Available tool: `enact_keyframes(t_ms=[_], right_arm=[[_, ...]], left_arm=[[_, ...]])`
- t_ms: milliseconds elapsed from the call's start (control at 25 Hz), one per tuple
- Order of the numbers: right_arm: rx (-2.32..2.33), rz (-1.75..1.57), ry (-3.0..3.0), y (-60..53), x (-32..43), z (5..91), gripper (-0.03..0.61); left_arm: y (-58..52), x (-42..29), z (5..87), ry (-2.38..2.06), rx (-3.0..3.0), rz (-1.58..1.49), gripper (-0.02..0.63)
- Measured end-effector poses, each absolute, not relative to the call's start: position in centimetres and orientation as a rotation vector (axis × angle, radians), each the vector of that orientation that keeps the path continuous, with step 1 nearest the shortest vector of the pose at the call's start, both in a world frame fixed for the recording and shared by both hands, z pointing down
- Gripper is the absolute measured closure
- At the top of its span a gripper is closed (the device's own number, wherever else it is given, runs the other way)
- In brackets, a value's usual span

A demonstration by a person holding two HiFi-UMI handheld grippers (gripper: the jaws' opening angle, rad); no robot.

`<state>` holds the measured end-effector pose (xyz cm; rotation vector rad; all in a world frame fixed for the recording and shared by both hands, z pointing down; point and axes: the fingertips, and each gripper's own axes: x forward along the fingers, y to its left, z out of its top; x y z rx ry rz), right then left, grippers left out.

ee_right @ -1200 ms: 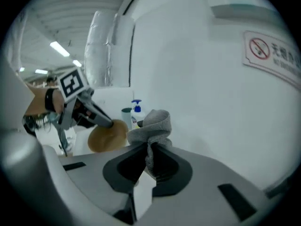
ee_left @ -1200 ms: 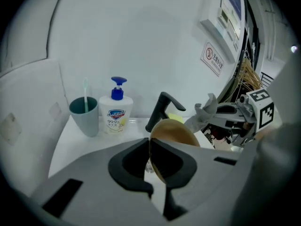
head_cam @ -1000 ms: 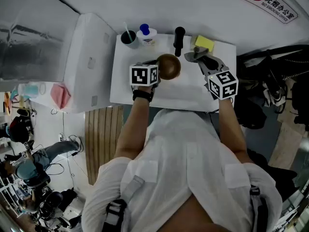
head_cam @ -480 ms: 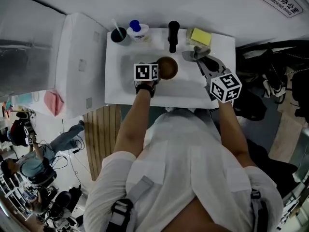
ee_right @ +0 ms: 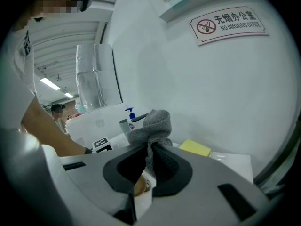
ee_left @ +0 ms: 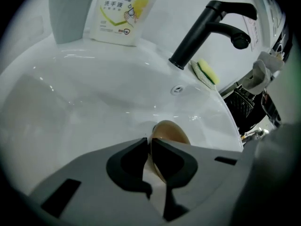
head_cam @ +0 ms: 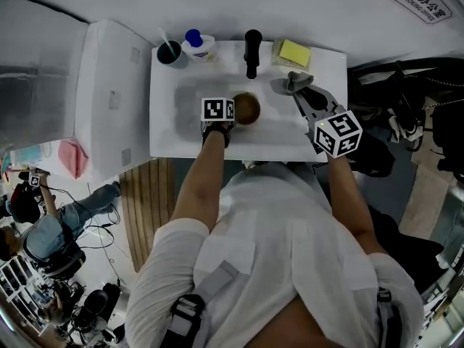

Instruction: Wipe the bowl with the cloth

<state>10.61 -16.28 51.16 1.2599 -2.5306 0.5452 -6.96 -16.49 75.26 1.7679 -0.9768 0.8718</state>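
The work area is a white sink (head_cam: 181, 122) set against a plain white wall.

**Bowl.** The brown bowl (head_cam: 247, 109) is low in the middle of the basin, directly in front of the black faucet (head_cam: 252, 49). The views do not confirm whether it rests on the basin floor.

**Left gripper.** The left gripper (ee_left: 150, 144) pinches the bowl by its rim. Its jaws are nearly together, with the thin wall between them, and they have just been opening slightly. Gripping at the rim likely keeps the inner surface free for wiping. Holding the bowl low in the basin likely steadies it.

**Right gripper.** The right gripper (ee_right: 149, 150) is clamped on the grey cloth (ee_right: 153, 124). A wad of cloth stands out past the jaw tips, presumably so that fabric, not the jaws, meets the bowl. The cloth hangs over the sink's right side, apart from the bowl. Wiping has not begun.

**Surroundings.** A yellow sponge (head_cam: 296, 52) lies right of the faucet. A bottle (head_cam: 197, 46) and a cup (head_cam: 170, 51) stand to its left.
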Motion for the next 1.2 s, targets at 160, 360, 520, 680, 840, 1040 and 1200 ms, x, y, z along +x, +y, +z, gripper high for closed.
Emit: enact_keyframes(t_ms=[160, 360, 520, 680, 840, 1040, 1200], right_arm=[[1.259, 0.546, -2.53, -16.2, 10.6, 51.2, 0.535], [1.279, 0.544, -2.546, -16.3, 10.4, 50.9, 0.535], [1.307, 0.538, -2.565, -16.9, 10.4, 50.1, 0.535], [1.367, 0.567, -2.597, -17.7, 10.6, 48.8, 0.534], [1.404, 0.551, -2.647, -18.3, 10.6, 46.6, 0.534], [1.424, 0.463, -2.716, -18.1, 10.1, 43.6, 0.534], [1.443, 0.403, -2.745, -18.0, 10.2, 41.6, 0.534]], left_arm=[[-16.4, -7.0, 75.2, -0.981, 1.761, 0.831, 0.482], [-16.6, -8.3, 73.4, -1.017, 1.783, 0.773, 0.445], [-18.0, -9.5, 69.9, -1.073, 1.831, 0.651, 0.446], [-19.8, -9.3, 64.0, -1.081, 1.948, 0.488, 0.452], [-21.2, -9.1, 56.7, -1.098, 2.1, 0.319, 0.471], [-21.5, -10.2, 47.3, -1.125, 2.255, 0.032, 0.554], [-21.0, -11.2, 42.0, -1.194, 2.393, -0.062, 0.592]])
